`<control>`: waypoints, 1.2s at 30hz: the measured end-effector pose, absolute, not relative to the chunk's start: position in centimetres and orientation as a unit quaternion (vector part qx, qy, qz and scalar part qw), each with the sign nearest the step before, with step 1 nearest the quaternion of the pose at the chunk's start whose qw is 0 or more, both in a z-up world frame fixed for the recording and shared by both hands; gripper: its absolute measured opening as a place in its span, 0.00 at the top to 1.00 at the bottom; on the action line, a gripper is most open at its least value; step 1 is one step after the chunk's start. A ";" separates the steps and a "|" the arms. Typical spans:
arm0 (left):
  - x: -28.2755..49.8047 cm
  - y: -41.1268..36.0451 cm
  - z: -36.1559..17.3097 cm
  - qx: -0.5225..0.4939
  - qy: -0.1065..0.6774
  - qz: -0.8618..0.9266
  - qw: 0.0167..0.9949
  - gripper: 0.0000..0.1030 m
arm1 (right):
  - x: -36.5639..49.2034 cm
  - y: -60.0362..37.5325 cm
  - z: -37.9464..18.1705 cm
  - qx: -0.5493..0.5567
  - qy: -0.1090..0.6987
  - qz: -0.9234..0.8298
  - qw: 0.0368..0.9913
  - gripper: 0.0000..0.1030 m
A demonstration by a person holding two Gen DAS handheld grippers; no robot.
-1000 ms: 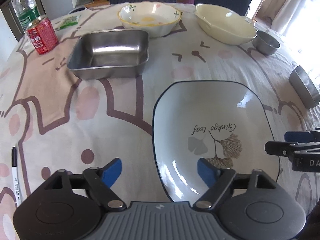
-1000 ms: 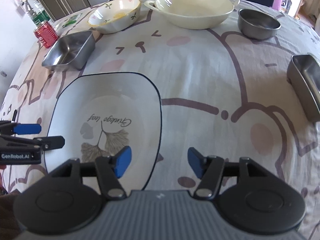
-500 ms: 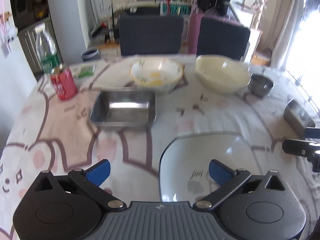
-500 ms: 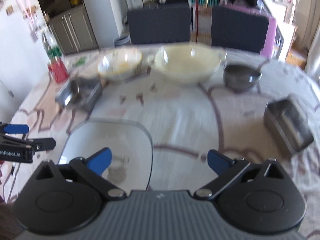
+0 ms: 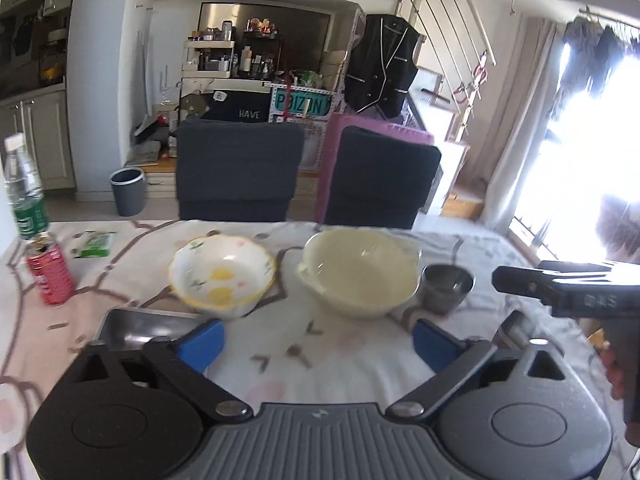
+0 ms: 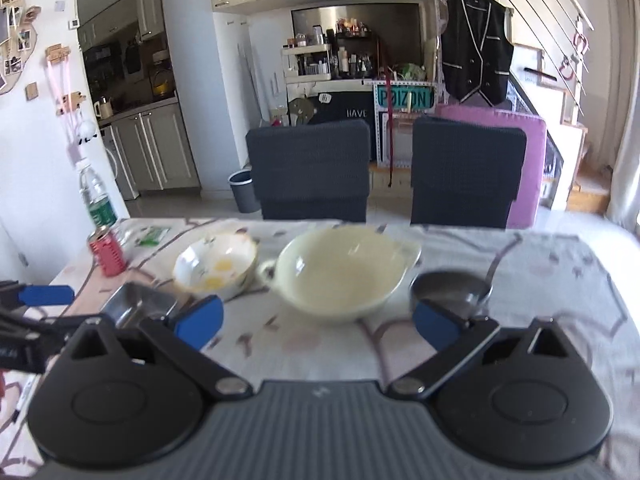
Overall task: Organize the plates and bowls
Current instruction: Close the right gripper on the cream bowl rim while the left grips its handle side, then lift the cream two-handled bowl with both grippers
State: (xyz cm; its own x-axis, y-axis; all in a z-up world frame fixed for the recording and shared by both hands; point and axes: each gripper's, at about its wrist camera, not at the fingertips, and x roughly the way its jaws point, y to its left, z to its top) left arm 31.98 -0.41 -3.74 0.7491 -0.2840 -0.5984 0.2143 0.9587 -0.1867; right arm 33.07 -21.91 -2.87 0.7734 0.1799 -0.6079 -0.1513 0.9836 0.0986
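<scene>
My left gripper (image 5: 316,340) hovers over the table with its blue pads far apart; its jaws are closing and nothing is between them. My right gripper (image 6: 318,322) is open and holds nothing. Beyond both stand a flowered white bowl (image 5: 222,276) (image 6: 216,266), a wide cream bowl with handles (image 5: 360,272) (image 6: 340,276) and a small steel bowl (image 5: 446,286) (image 6: 450,286). A square steel tray (image 5: 140,326) (image 6: 138,304) lies partly hidden behind each left finger. The white leaf-print plate is out of view.
A red can (image 5: 50,276) and a clear bottle (image 5: 24,192) stand at the table's left edge, a green packet (image 5: 96,244) beside them. Two dark chairs (image 5: 238,168) (image 5: 380,176) are at the far side. A second steel container (image 5: 514,328) peeks out at right.
Both grippers have risen and tilted up from the leaf-print plate, which has dropped out of view. Their jaws stand wider than a second ago. The room behind the table now shows.
</scene>
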 end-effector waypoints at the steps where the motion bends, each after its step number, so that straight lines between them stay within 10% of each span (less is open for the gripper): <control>1: 32.7 -0.6 -3.9 -0.059 0.328 -0.134 0.933 0.12 | 34.2 -22.5 -2.7 0.019 0.329 0.082 0.941 0.00; 8: 39.1 -1.5 -6.5 -0.131 0.347 -0.113 0.922 0.39 | 43.0 -27.0 -4.0 0.006 0.336 0.092 0.937 0.06; 21: 46.9 -1.6 -13.6 -0.185 0.407 -0.109 0.888 0.67 | 56.3 -31.7 -11.8 0.104 0.410 0.088 0.902 0.72; 28: 48.1 -1.6 -14.6 -0.194 0.406 -0.116 0.885 0.67 | 59.6 -31.8 -14.2 0.093 0.429 0.098 0.893 0.56; 36: 49.5 -1.7 -15.4 -0.212 0.408 -0.114 0.881 0.75 | 60.9 -28.6 -16.4 0.019 0.449 0.094 0.888 0.65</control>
